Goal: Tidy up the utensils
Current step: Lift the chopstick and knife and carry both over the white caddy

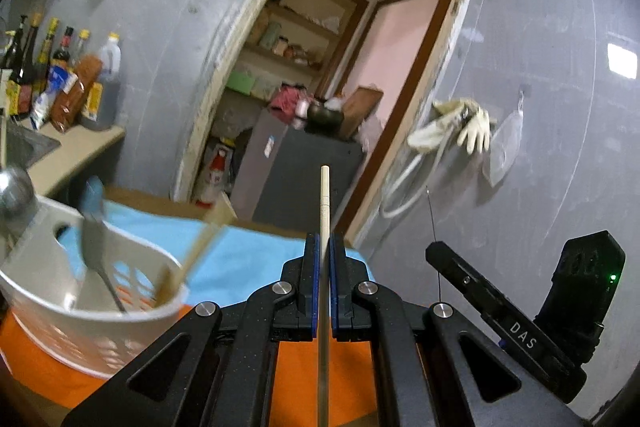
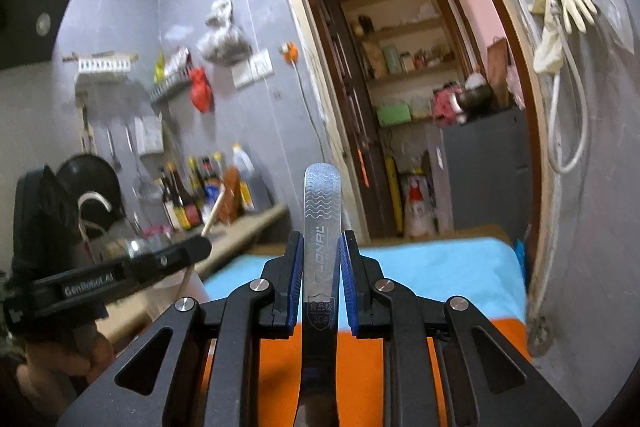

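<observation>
Left wrist view: left gripper (image 1: 324, 247) is clamping a pale wooden chopstick (image 1: 324, 203), which is standing upright between the closed jaws. A white slotted basket (image 1: 80, 307) is sitting down-left of the chopstick on the orange cloth (image 1: 296, 379), holding a metal ladle (image 1: 14, 191) and other blurred utensils.

Right wrist view: right gripper (image 2: 320, 247) is pinching a steel utensil handle (image 2: 321, 211) marked "304", its end pointing up past the fingertips. The blue cloth (image 2: 440, 267) is lying behind it.

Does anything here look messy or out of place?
Nothing looks spilled or broken. The utensils in the white basket lean at different angles. The left gripper holds a chopstick and the right gripper a metal handle, both upright.
</observation>
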Action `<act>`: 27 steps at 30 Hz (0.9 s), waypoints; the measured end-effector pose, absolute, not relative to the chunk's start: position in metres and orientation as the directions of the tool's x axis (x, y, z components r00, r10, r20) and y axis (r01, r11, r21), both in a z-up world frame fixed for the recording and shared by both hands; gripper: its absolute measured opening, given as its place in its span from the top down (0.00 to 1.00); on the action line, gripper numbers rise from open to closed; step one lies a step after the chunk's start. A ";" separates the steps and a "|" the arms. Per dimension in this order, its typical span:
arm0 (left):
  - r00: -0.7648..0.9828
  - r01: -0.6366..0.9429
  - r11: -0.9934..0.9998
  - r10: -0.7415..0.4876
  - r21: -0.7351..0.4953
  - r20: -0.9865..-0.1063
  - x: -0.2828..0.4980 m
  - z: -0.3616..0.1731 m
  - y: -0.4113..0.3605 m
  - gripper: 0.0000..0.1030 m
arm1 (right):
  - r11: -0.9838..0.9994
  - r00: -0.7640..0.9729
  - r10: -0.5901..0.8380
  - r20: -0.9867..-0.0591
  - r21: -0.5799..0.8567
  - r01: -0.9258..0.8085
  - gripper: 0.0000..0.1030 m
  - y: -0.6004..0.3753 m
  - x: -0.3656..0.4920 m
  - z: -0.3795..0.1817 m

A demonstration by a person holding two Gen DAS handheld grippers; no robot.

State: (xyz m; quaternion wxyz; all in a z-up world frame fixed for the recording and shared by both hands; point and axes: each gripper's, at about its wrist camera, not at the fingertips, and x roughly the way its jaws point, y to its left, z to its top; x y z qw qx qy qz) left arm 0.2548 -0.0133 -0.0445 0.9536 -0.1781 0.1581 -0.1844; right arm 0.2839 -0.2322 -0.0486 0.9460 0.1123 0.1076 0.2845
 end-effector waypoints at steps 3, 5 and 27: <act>0.899 0.282 0.874 -0.385 -0.397 -0.210 0.249 -0.025 0.008 0.98 | 0.788 0.802 0.591 -0.088 0.278 -0.550 0.84 -0.212 0.287 -0.032; 0.907 0.267 0.876 -0.369 -0.402 -0.201 0.248 -0.017 0.024 0.98 | 0.771 0.792 0.608 -0.062 0.282 -0.571 0.84 -0.198 0.288 -0.025; 0.988 0.145 0.803 -0.149 -0.578 0.040 0.252 -0.017 0.222 0.98 | 0.637 0.702 0.695 0.155 0.320 -0.701 0.84 -0.058 0.298 -0.024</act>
